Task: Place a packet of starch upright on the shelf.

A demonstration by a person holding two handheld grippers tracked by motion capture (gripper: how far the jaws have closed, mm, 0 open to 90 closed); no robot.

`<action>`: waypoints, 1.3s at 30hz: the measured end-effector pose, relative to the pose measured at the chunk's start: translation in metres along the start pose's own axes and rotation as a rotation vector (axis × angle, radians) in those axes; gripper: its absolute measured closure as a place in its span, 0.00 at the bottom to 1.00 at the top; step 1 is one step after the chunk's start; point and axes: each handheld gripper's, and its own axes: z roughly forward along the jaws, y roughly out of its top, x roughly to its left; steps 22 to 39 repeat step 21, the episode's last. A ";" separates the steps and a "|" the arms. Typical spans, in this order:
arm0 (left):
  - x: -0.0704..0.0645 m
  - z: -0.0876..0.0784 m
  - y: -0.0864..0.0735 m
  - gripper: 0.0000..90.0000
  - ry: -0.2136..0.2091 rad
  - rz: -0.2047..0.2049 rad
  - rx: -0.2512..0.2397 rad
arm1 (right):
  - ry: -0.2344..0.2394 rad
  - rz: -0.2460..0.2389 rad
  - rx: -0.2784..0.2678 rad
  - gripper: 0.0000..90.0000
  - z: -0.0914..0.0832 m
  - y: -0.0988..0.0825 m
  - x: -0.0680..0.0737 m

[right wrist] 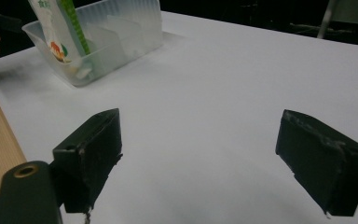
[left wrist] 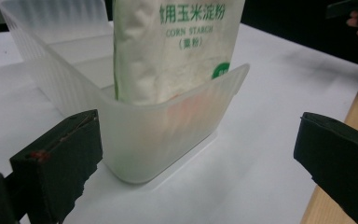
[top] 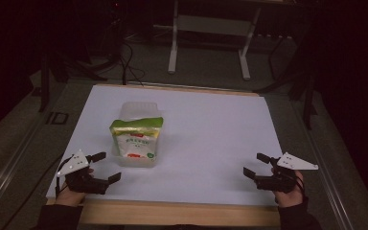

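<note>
We see the corn starch bag upright in the clear bin on the white sheet; left gripper near the bin, right gripper well apart, both jaws spread

Bag upright in bin, front end. Bin on sheet, left of centre. Left gripper just front-left of bin. Right gripper front right, well apart.
</note>
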 end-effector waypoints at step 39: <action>0.000 -0.002 -0.006 0.02 0.056 -0.018 -0.026 | -0.041 -0.003 -0.010 0.16 0.000 -0.005 -0.002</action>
